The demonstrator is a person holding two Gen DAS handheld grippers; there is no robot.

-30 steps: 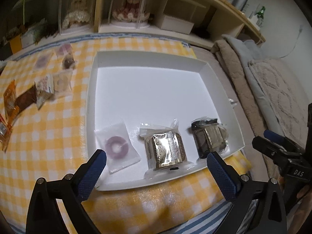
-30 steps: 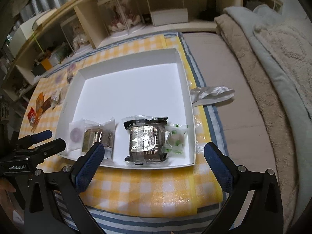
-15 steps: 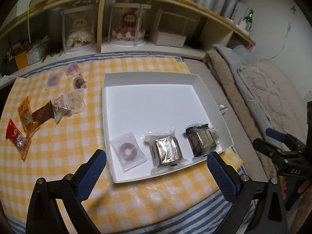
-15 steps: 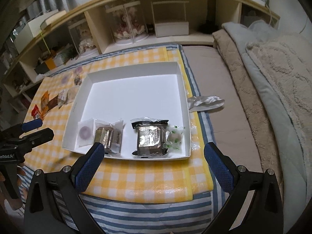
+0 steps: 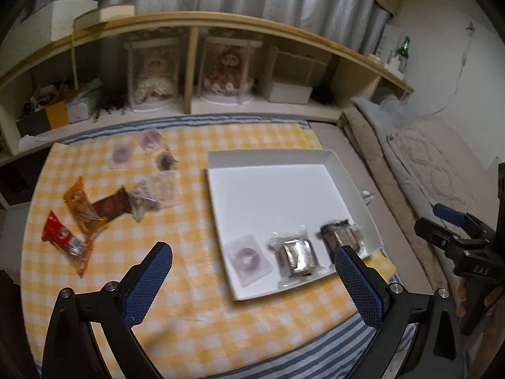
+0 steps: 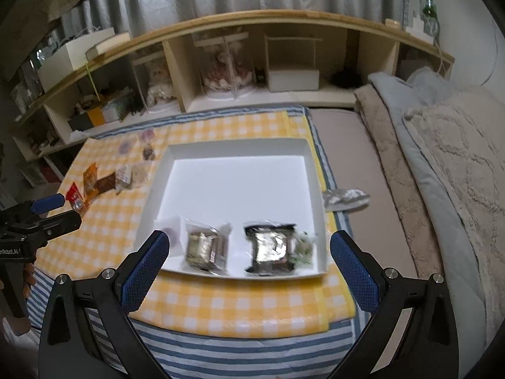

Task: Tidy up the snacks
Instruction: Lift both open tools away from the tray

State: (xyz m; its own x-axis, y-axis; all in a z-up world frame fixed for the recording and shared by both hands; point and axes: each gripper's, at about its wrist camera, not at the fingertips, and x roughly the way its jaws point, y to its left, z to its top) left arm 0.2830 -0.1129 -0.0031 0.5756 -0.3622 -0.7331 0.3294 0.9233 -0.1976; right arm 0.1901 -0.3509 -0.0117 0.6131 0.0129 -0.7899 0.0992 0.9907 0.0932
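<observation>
left wrist view shows my left gripper [image 5: 252, 268] with its blue-padded fingers spread wide and nothing between them, held above the near part of the yellow-and-white checked cloth [image 5: 176, 230]. my right gripper [image 6: 249, 259] is likewise spread and empty, above the near edge of the shallow white cardboard tray [image 6: 240, 148].

along the tray's near wall i have a row going: a clear pouch with a purple ring-shaped sweet [image 5: 244, 257] at the near left corner, a silvery-brown foil-wrapped cake in clear film [image 5: 296, 254] beside it, a black-edged foil-wrapped cake [image 6: 271, 248] next, and a small green-and-white wrapped sweet [image 6: 303, 246] against the right wall. packing them tight along one wall keeps the rest of the tray floor free, and most of it is bare white.

the snacks not yet sorted lie on the cloth's left side, well apart from the tray: a red packet [image 5: 61, 237] nearest the left edge, an orange packet [image 5: 77, 200], a dark brown packet [image 5: 110, 207], pale clear pouches [image 5: 157, 189], and more ring sweets [image 5: 121, 154] toward the far edge.

i judge the left gripper is the one for those, with open cloth between it and them. the tray's low walls need clearing on each carry, and the cloth's near edge drops onto striped fabric [image 6: 221, 353].
</observation>
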